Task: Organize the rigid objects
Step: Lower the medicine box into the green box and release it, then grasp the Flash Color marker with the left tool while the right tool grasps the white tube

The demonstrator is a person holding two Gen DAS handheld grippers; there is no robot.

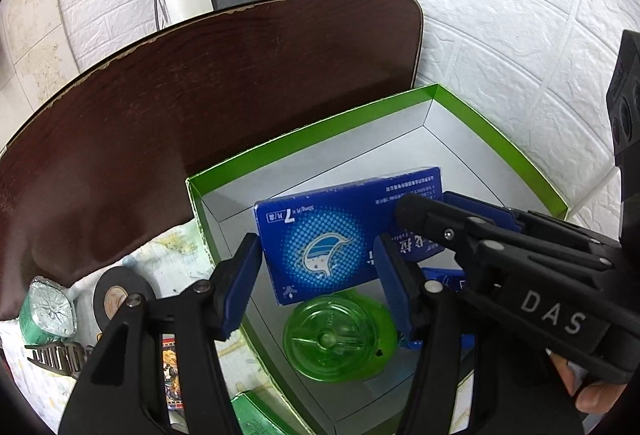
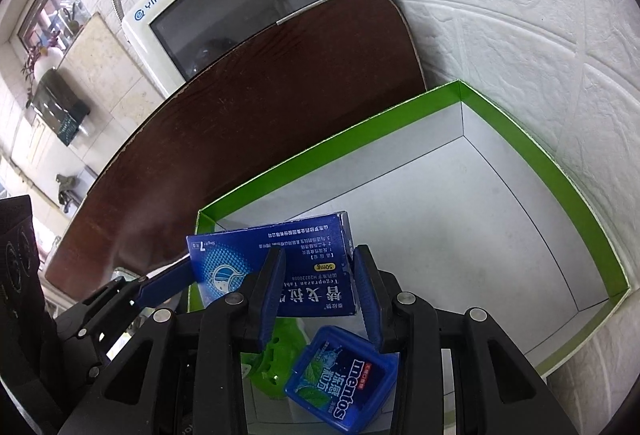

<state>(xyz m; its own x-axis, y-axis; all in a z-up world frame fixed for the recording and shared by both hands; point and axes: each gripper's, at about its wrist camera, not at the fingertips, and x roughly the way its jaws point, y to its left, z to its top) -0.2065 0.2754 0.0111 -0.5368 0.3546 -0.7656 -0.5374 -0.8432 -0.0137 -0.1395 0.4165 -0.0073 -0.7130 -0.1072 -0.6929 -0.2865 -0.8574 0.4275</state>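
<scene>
A blue medicine carton [image 1: 340,231] [image 2: 280,267] is held over the near left part of a green-rimmed white box [image 1: 500,139] [image 2: 560,171]. My left gripper [image 1: 316,275] has its pads on both sides of the carton's near end; its fingers [image 1: 240,275] stand wide. My right gripper [image 2: 318,291] [image 1: 432,219] comes from the right and straddles the carton's other end. Whether either pair presses the carton is unclear. Below it in the box lie a green round plastic lid [image 1: 340,339] [image 2: 276,359] and a blue Mentos tin [image 2: 344,379].
A dark brown board [image 1: 200,107] leans behind the box, with a cream appliance [image 2: 240,3] behind it. Left of the box on a printed cloth lie a black tape roll [image 1: 120,295], a foil-topped green cup [image 1: 46,307], a black comb [image 1: 56,355] and a card [image 1: 172,371]. White brick wall stands at right.
</scene>
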